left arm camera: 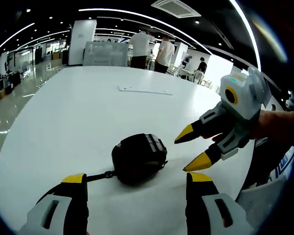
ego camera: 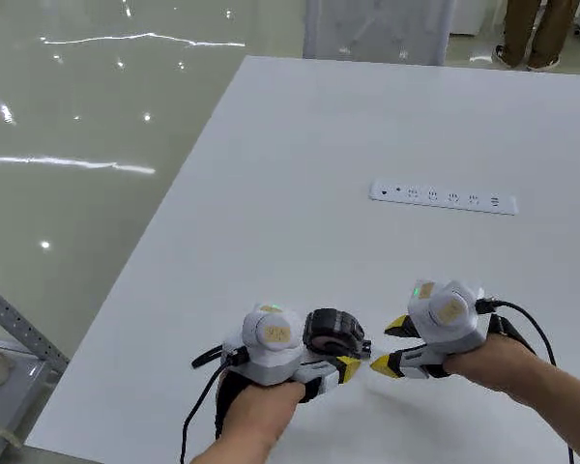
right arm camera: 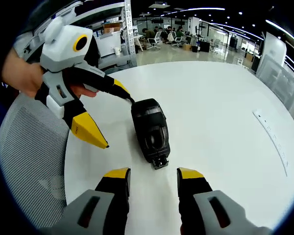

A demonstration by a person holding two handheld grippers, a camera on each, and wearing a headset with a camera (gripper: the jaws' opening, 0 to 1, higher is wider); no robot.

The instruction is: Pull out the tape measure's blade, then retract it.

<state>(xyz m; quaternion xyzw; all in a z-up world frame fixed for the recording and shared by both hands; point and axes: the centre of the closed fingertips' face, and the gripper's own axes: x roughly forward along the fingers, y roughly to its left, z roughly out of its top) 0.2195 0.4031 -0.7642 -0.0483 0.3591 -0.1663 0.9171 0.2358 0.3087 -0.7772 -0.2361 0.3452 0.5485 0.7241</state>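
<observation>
1. The black tape measure (ego camera: 333, 332) lies on the white counter (ego camera: 300, 174), low in the middle of the head view, with its blade wound in.
2. The left gripper (left arm camera: 136, 178) has its jaws spread wide. The case sits just ahead between them, unclamped, and a thin strap runs from it toward the jaw at lower left of the left gripper view.
3. The right gripper (right arm camera: 153, 172) has its jaws released and grasps nothing. The tape's end tab points at the gap between them.
4. In the head view, the grippers' yellow tips nearly meet.
5. A white power strip (ego camera: 443, 197) lies well apart, at right centre.
</observation>
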